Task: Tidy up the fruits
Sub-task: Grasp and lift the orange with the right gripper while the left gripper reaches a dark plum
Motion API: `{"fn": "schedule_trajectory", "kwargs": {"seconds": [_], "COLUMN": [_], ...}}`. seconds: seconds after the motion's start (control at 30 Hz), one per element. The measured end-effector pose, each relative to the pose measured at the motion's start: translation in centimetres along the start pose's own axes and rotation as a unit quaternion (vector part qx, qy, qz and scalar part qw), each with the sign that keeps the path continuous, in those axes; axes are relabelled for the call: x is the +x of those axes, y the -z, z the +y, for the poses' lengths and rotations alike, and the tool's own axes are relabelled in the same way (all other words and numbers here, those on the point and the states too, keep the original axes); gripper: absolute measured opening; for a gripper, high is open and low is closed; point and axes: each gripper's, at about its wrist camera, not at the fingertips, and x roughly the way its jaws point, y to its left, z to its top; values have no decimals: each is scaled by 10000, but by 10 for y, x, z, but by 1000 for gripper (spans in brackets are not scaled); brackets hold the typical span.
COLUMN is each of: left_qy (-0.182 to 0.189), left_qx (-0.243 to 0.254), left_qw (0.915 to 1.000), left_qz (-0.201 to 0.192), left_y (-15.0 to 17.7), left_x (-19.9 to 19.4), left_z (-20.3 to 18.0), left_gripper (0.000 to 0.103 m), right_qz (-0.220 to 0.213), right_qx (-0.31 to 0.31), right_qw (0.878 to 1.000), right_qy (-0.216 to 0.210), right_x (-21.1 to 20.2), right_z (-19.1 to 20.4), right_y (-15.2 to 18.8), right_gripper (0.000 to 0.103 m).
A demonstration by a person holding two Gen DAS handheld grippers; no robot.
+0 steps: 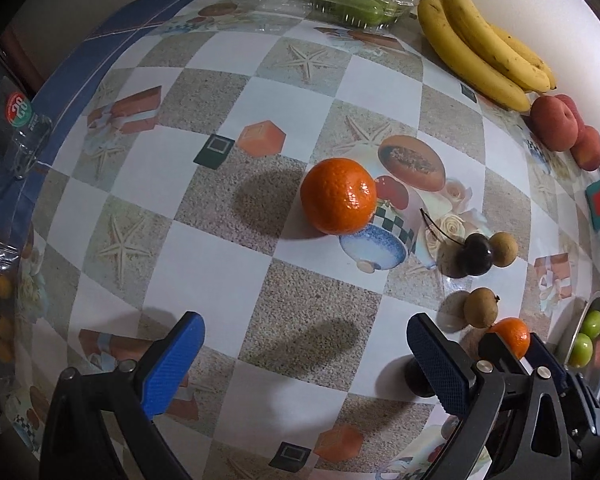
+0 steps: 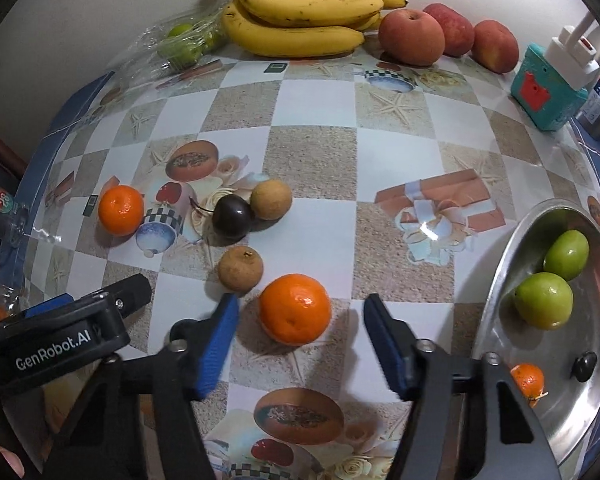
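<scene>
My right gripper is open, its blue jaws on either side of an orange tangerine on the table, not touching it. A second tangerine lies far left; in the left wrist view it sits ahead of my open, empty left gripper. A dark cherry and two brown longans lie between them. A steel plate at right holds two green fruits, a small tangerine and a dark cherry.
Bananas and three peaches line the back wall. A clear plastic box of green fruits stands at back left. A teal toy box sits at back right. A glass mug stands off the left edge.
</scene>
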Motion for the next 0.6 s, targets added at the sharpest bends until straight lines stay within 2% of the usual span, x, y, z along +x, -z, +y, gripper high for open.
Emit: {"fn": "schedule_trajectory", "kwargs": {"seconds": [0.1,0.13,0.27,0.4,0.6], "left_qy": [79,89,119,315,470], "left_qx": [8,20,50,119,382], "left_qw": [10000,10000,9999,9994,9982], "left_qz": [21,25,-13,-28,28], "left_y": [2,3,6,10,19], "left_x": [0,0,-6,-12,-15], "left_z": [-6,-8,-17,-26,-47], "left_gripper": [102,102,102,102,90], "right_qz": [-30,-39,-55,-98,-239], "right_qx": [-26,-12,63,194,458], "right_qw": [10000,10000,9999,9996,9987], "right_qy": [-62,-64,-137,-193,-11], "right_x": [-1,-1,-3,-15,-42], "right_z": [3,2,0,-9,-31], "right_y": [0,0,1,3,4], "right_gripper": [40,39,39,38,38]}}
